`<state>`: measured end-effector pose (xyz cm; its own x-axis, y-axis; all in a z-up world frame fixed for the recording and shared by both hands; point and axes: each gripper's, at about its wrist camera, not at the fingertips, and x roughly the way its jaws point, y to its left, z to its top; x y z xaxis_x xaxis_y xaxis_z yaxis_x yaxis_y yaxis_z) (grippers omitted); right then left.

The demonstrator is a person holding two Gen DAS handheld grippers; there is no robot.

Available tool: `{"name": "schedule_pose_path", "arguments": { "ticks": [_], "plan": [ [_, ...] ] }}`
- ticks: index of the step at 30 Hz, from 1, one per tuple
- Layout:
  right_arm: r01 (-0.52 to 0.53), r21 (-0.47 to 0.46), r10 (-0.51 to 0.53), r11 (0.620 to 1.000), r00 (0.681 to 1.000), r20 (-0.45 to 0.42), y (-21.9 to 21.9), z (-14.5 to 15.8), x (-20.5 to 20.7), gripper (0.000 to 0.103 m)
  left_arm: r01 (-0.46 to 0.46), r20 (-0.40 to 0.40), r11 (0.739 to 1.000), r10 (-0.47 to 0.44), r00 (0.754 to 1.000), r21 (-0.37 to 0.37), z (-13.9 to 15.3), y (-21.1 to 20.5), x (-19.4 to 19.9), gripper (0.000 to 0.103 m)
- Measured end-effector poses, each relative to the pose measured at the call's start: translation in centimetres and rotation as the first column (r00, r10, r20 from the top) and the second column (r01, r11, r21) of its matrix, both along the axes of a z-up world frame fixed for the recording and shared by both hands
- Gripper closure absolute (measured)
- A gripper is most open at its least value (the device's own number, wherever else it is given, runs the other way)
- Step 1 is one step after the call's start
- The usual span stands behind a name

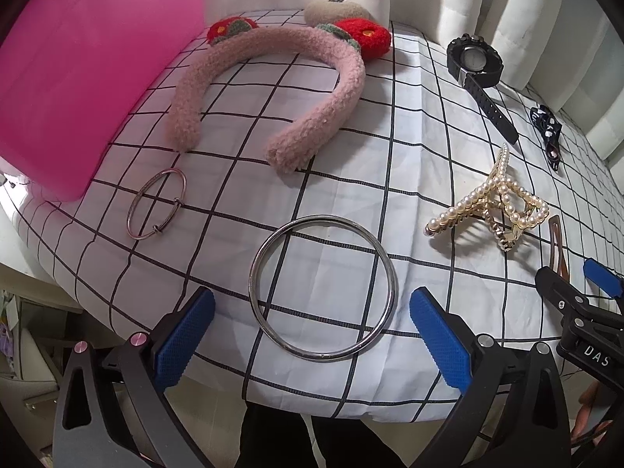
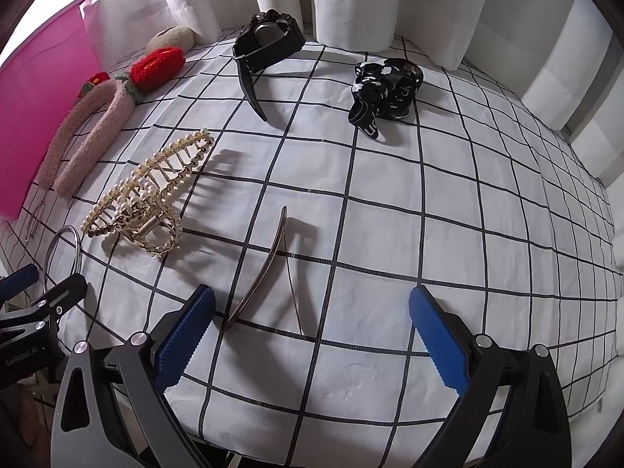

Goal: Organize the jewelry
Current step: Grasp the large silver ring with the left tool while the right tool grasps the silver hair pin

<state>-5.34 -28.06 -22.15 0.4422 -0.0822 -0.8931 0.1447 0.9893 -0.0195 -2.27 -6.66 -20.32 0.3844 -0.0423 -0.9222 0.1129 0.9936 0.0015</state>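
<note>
Left wrist: "DAS" on right gripper (image 1: pixel 581 273); both it and left gripper (image 1: pixel 312 327) spread, holding nothing

We count two metal bangles: a large plain silver bangle (image 1: pixel 323 288) and a thinner adjustable bangle (image 1: pixel 156 203) to its left. There is one fuzzy pink headband (image 1: pixel 269 89) with two red crocheted flowers on it. We see one pearl claw clip (image 2: pixel 146 195), one brown snap hair clip (image 2: pixel 259 269), one black wristwatch (image 2: pixel 269 39) and one black printed scrunchie (image 2: pixel 384 87). One beige plush pad (image 1: pixel 336 9) lies at the back, and one pink box (image 1: pixel 74 78) stands at the left.
</note>
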Motion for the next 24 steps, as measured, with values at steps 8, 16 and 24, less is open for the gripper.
{"name": "schedule_pose_path", "arguments": {
  "ticks": [8,16,24],
  "plan": [
    [-0.002,-0.003,0.002,1.000,0.999,0.052,0.2,0.0,-1.6,0.009,-0.007,0.007,1.000,0.007,1.000,0.006,0.0,0.2,-0.4,0.006],
    [-0.030,0.009,0.030,1.000,0.999,0.013,0.3,0.3,-1.0,0.011,0.000,0.018,1.000,0.000,1.000,0.001,0.2,-0.2,-0.2,0.011],
    [-0.087,-0.002,0.087,0.996,0.996,0.037,1.5,1.0,-1.3,0.052,0.040,0.045,0.999,-0.040,0.998,-0.001,0.9,-1.0,-1.1,0.034]
  ]
}}
